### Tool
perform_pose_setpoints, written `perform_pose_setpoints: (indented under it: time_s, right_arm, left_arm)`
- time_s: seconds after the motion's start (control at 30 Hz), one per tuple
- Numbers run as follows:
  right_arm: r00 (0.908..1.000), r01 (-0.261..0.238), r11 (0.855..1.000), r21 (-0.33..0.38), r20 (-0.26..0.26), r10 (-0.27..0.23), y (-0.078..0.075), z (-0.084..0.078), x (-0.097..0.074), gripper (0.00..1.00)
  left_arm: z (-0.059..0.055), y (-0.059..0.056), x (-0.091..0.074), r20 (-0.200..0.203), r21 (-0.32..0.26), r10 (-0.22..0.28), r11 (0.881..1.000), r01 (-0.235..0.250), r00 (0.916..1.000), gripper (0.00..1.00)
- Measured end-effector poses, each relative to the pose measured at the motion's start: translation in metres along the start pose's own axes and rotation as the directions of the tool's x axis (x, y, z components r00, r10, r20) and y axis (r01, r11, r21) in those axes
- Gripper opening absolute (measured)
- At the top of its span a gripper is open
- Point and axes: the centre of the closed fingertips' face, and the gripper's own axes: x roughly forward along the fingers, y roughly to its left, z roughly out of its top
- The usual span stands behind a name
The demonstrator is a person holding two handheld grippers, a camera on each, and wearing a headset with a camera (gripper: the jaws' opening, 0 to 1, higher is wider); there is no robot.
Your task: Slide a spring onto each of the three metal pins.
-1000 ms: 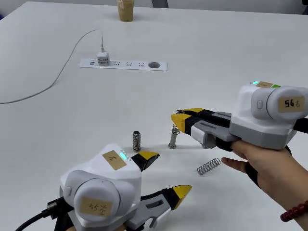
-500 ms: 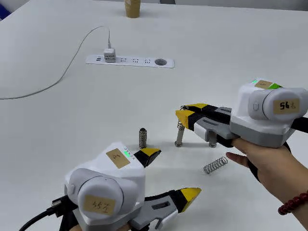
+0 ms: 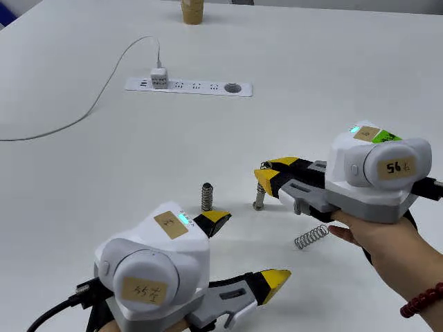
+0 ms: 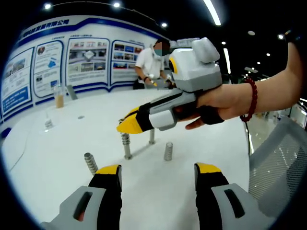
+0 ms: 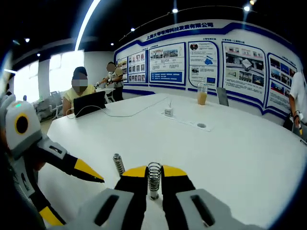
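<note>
Right gripper [image 3: 267,170] clenched spring [image 5: 154,175] atop pin [image 3: 259,202]; I judged it needed coaxial alignment, then a straight push down.

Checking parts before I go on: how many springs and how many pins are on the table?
spring: 3
pin: 3
total: 6
</note>
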Motion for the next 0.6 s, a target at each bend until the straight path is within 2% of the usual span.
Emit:
perform_pose_setpoints:
  time_s: [0.23,0.6]
  right_arm:
    - [0.9993,0.005,1.000,0.009,-0.036,-0.005,-0.001,-0.014,0.003,0.12]
    - [0.9980,0.012,0.999,0.046,-0.062,-0.009,-0.001,-0.027,0.007,0.12]
  left_arm:
    - [0.000,0.000,0.000,-0.003,0.006,0.003,1.000,-0.003,1.0000,0.61]
    - [0.000,0.003,-0.001,-0.007,0.009,0.011,1.000,-0.010,0.9999,0.60]
